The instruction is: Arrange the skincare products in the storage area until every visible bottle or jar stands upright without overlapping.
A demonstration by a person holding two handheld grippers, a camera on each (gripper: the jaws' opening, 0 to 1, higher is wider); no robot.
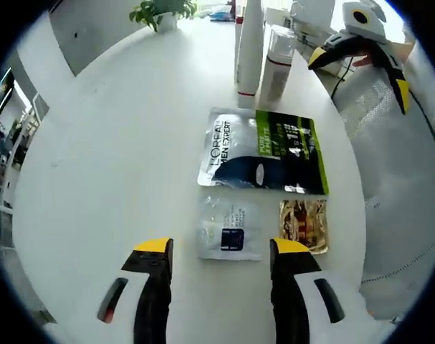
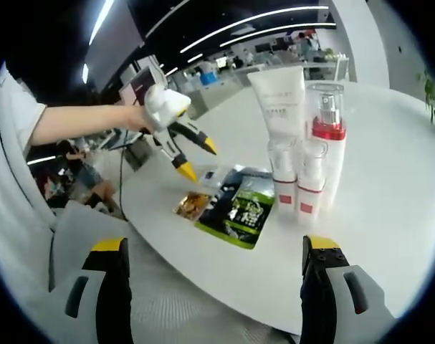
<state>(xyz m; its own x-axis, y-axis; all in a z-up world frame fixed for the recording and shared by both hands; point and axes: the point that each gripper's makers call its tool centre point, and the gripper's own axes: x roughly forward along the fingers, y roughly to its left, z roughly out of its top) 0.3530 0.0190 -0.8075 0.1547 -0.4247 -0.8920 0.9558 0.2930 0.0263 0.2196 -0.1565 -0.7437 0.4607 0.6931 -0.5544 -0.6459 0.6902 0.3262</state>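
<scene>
In the left gripper view the left gripper (image 1: pixel 221 252), with black jaws tipped in yellow, is seen with its jaws spread wide and nothing between them; the tips are held above the round white table (image 1: pixel 117 158), on either side of a small clear sachet with a dark label (image 1: pixel 230 229), which is not touched. Just beside that sachet a small gold-brown sachet (image 1: pixel 304 223) lies flat, and beyond both a larger flat pouch, grey, black and green with "MEN EXPERT" printed on it (image 1: pixel 264 150), is laid flat. Past the pouch a tall white tube with a red band at its foot (image 1: pixel 249 50) and a clear bottle with a red band (image 1: pixel 276 64) stand upright, close together; their tops are cut off at the frame edge. The right gripper (image 1: pixel 360 68) is seen at the upper right, off the table edge, open and empty. A green potted plant (image 1: pixel 162 12) stands at the far side of the table. In the right gripper view the right gripper (image 2: pixel 221 251) is likewise wide open and holds nothing, set near the table rim. The white tube (image 2: pixel 279 100), the clear pump bottle with a red collar (image 2: pixel 327 129) and two small white bottles with red labels (image 2: pixel 297 190) are seen standing upright in a tight group, the small ones partly hiding the taller ones. The printing on the labels cannot be read.
</scene>
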